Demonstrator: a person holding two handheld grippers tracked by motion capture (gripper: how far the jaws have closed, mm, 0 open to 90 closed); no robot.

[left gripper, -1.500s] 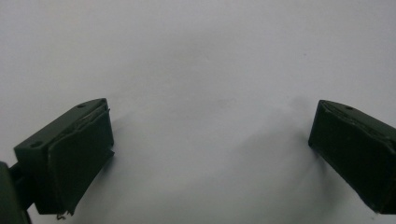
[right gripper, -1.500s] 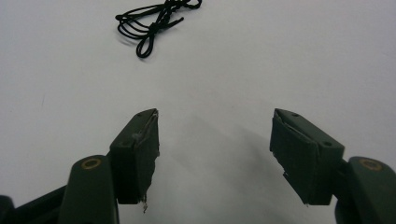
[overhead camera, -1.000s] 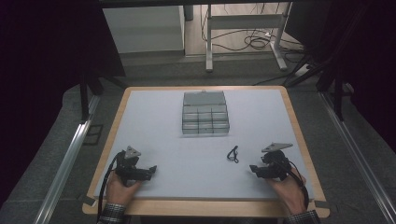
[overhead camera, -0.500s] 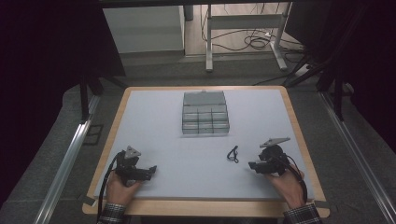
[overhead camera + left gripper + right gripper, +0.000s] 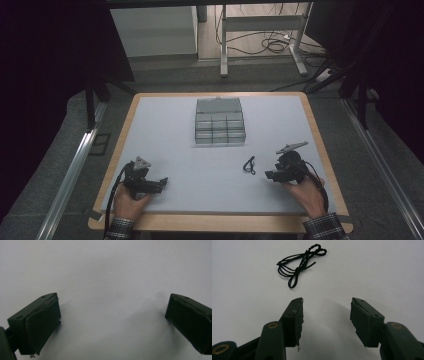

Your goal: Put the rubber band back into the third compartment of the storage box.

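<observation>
On the white table (image 5: 165, 125), a black cord (image 5: 249, 164) is lying near-right, just left of the right gripper (image 5: 325, 315), whose empty jaws have been narrowing. The left gripper (image 5: 110, 322) is resting released. Better centring over the knot before clenching.

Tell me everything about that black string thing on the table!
The black string is thin cord bunched into a few loose loops, knotted near the middle, with a twisted, braided-looking bit at one end. It lies flat on the pale table, in front of the compartment box. Nothing touches it. The right claw points toward it with its jaws apart, a little short of it and empty.
</observation>
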